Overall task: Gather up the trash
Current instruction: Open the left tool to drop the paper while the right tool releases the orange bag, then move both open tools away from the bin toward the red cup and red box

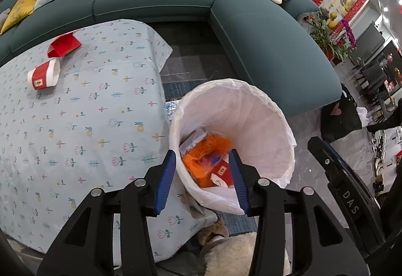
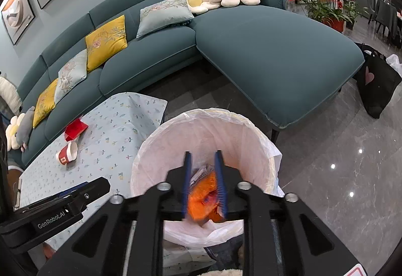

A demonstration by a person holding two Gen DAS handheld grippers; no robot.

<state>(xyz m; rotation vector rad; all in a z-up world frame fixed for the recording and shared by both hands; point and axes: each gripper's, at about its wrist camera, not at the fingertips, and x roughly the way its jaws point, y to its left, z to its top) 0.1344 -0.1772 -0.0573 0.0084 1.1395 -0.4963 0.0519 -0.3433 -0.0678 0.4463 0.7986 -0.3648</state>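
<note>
Over the lined bin [image 1: 233,125], both claws are held with fingers spread and nothing pinched: the left gripper [image 1: 201,180] wide, the right gripper [image 2: 203,185] narrower, though motion blur leaves that less certain. Crinkly orange wrapper [image 1: 203,160] is seen inside. Remaining trash lies at ten o'clock on the tablecloth [image 1: 88,112], nearer the left — a paper cup [image 1: 44,75] tipped sideways, long axis crosswise, and a folded red carton [image 1: 64,44].

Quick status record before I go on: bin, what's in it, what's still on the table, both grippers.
bin: white-lined trash bin, on the floor beside the table
in bin: orange wrapper, red-and-white carton, crumpled paper
left on table: red paper cup on its side; red box behind it
left gripper: over bin, jaws open, empty
right gripper: over bin, jaws open, blurred; appears empty
</note>
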